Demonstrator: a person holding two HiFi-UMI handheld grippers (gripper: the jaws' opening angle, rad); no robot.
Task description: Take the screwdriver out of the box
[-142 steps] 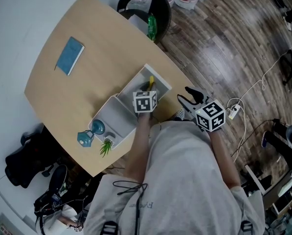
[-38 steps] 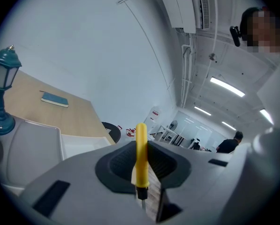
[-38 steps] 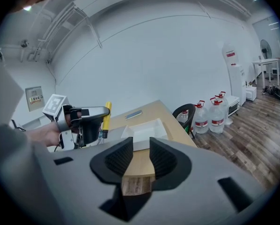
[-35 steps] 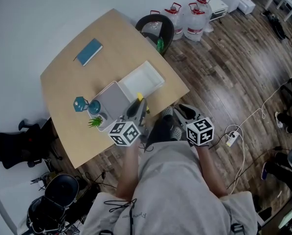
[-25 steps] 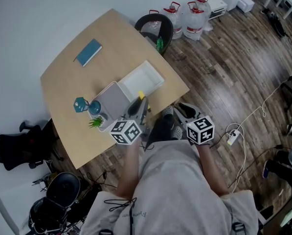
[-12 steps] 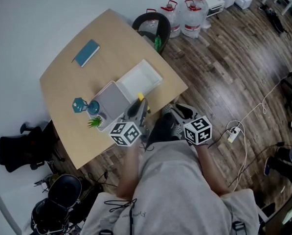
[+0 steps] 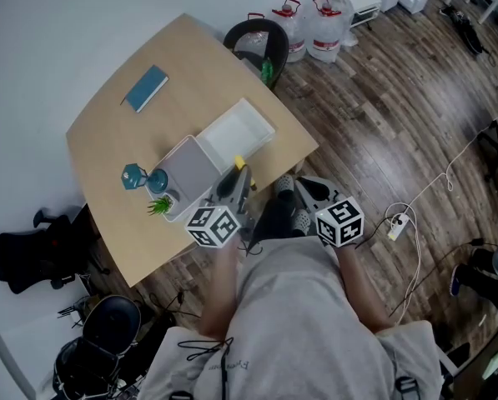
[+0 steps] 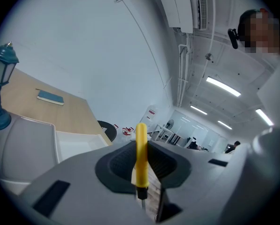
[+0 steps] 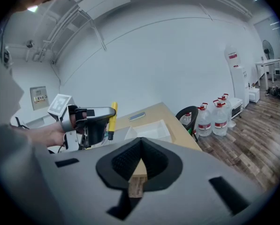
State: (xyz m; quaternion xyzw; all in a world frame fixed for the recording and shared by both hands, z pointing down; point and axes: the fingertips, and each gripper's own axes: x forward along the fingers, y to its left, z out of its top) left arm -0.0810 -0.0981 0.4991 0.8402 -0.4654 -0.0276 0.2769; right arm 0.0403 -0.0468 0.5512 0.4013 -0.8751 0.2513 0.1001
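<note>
My left gripper (image 7: 235, 183) is shut on the yellow-handled screwdriver (image 7: 239, 164), which it holds upright at the table's near edge, just in front of the open white box (image 7: 247, 122). In the left gripper view the screwdriver (image 8: 141, 156) stands between the jaws of the left gripper (image 8: 140, 146), handle up. My right gripper (image 7: 308, 190) hangs off the table over the floor. Its jaws have just been closing, and nothing lies between them. The right gripper view shows the right gripper (image 9: 140, 162) shut and empty, with the left gripper (image 9: 94, 122) and screwdriver (image 9: 112, 116) to its left.
The box's grey lid (image 7: 188, 167) lies open to the left. Beside it stand a teal lamp (image 7: 136, 177) and a small green plant (image 7: 159, 206). A blue book (image 7: 145, 88) lies far back on the wooden table (image 7: 107, 140). A black bin (image 7: 261, 38) and water bottles (image 7: 311, 32) stand beyond.
Since the earliest frame the left gripper has come back from the box to the table's near edge with the screwdriver. Over the last second neither gripper has visibly shifted.
</note>
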